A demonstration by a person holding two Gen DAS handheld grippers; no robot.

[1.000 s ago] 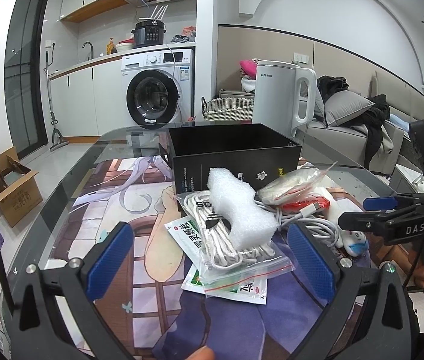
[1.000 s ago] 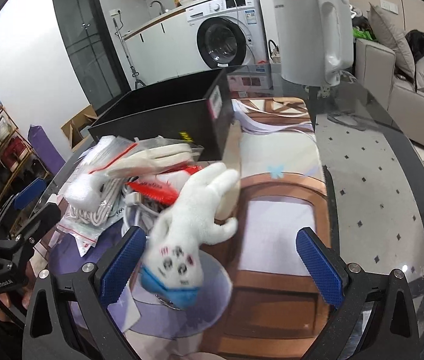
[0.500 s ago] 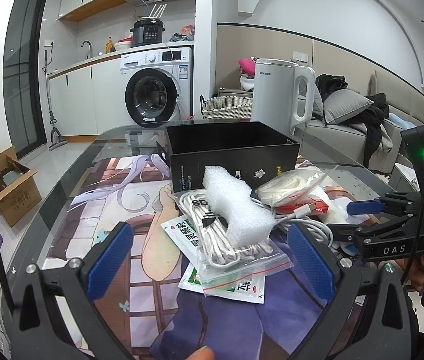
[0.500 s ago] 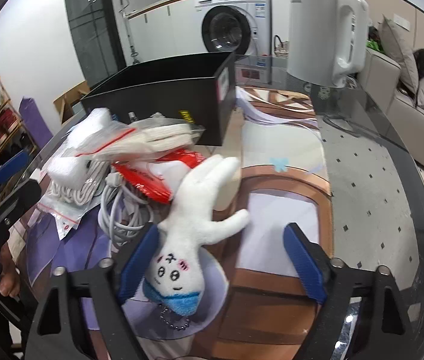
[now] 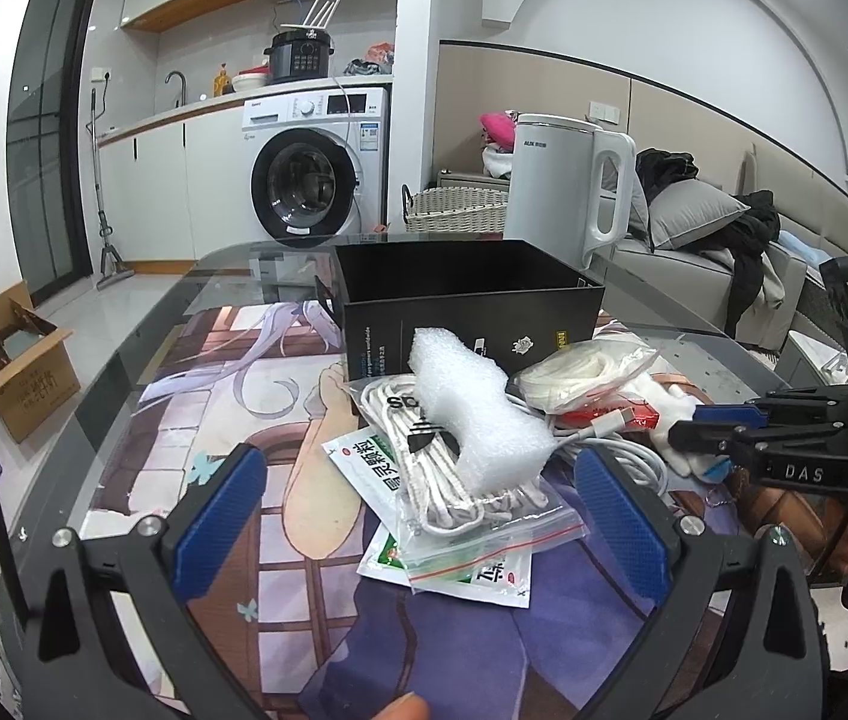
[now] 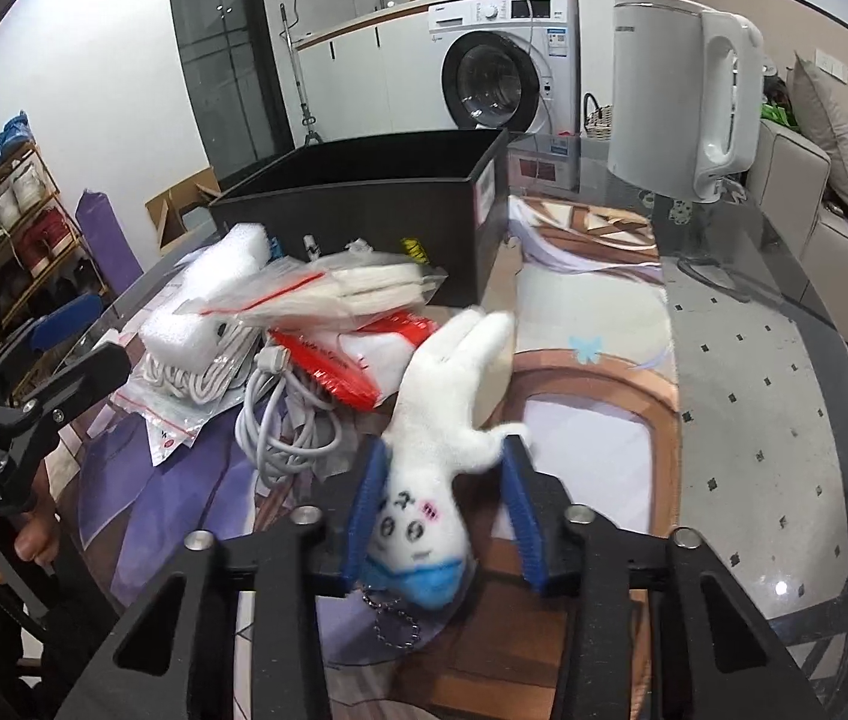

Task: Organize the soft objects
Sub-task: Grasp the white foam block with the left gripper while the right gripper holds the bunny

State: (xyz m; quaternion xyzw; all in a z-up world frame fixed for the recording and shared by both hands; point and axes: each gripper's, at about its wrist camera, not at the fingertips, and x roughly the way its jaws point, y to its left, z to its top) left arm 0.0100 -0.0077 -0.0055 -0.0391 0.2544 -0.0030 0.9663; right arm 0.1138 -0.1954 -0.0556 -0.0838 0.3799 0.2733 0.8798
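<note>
Your right gripper [image 6: 445,516] has just closed on the plush [image 6: 436,462]; your left gripper [image 5: 424,522] stands apart, empty.

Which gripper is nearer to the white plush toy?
Right. The right gripper is closed around the white plush toy; the left gripper waits open beside the pile, apart from the toy.

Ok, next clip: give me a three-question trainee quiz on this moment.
1. True or false: the right hand-held gripper is closed on the white plush toy.
2. What lies on the bagged white cord: A) foam piece, B) kettle, C) shoe?
3. Fill in: the left hand-held gripper is ____.

Key: 1 true; 2 A; 3 open, holding nothing.
</note>
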